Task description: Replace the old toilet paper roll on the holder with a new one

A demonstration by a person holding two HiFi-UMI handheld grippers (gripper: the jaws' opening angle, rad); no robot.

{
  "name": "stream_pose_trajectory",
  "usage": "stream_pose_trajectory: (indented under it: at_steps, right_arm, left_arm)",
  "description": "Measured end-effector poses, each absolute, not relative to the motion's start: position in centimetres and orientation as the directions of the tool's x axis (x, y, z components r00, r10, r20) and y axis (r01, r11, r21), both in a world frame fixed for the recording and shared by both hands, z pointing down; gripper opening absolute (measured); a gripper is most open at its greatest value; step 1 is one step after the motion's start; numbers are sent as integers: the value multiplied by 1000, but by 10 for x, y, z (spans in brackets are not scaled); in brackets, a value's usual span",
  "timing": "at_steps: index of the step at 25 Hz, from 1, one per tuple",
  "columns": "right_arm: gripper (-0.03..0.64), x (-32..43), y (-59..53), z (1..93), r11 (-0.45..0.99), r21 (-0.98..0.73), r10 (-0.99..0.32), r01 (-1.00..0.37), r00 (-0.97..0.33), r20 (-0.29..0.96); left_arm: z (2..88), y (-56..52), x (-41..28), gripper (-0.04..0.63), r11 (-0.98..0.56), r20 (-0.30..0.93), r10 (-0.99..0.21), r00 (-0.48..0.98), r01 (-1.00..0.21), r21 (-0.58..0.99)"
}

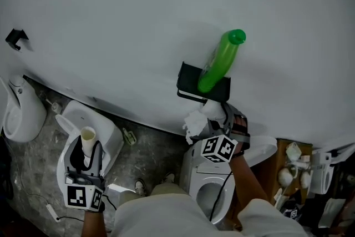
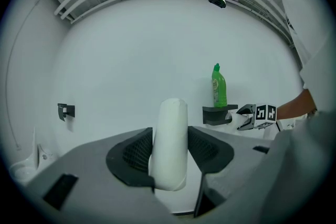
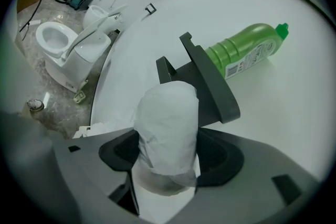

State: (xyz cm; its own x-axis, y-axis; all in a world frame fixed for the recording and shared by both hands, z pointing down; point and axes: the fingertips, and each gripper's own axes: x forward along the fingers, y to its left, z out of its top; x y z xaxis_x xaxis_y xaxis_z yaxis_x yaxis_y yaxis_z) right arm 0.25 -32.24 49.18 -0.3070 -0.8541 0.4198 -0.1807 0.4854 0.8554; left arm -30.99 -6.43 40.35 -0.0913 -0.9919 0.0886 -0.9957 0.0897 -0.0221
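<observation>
**A:** What worries you most against that wall (image 1: 138, 8)?

**B:** The green bottle (image 1: 222, 61) standing on top of the black holder (image 1: 188, 83). The right hand-held gripper (image 3: 168, 150) is clamped on the new roll (image 3: 167, 128) just below it. A nudge upward could tip the bottle off.

**A:** And the roll itself?

**B:** Its loose outer paper could snag. Its long axis runs along the jaws, with the free end aimed at the holder. I think it may need turning before it will seat.

**A:** The old tube (image 2: 170, 139)?

**B:** It is well off to the left, pinched in the left hand-held gripper (image 2: 170, 153). It points along the jaws toward the wall.
</observation>
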Motion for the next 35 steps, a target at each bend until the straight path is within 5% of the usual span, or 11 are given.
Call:
stream_pose_trajectory:
  at_steps: [12, 35]
  right_arm:
    - [310, -16, -324, 490, 360, 919, -887, -163, -366, 283]
    - [301, -87, -307, 482, 357, 927, -832, -117, -491, 259]
  left_arm:
    - [403, -60, -319, 210, 87, 107, -990, -92, -995, -47]
    - [405, -44, -325, 210, 118, 75, -990, -120, -993, -20]
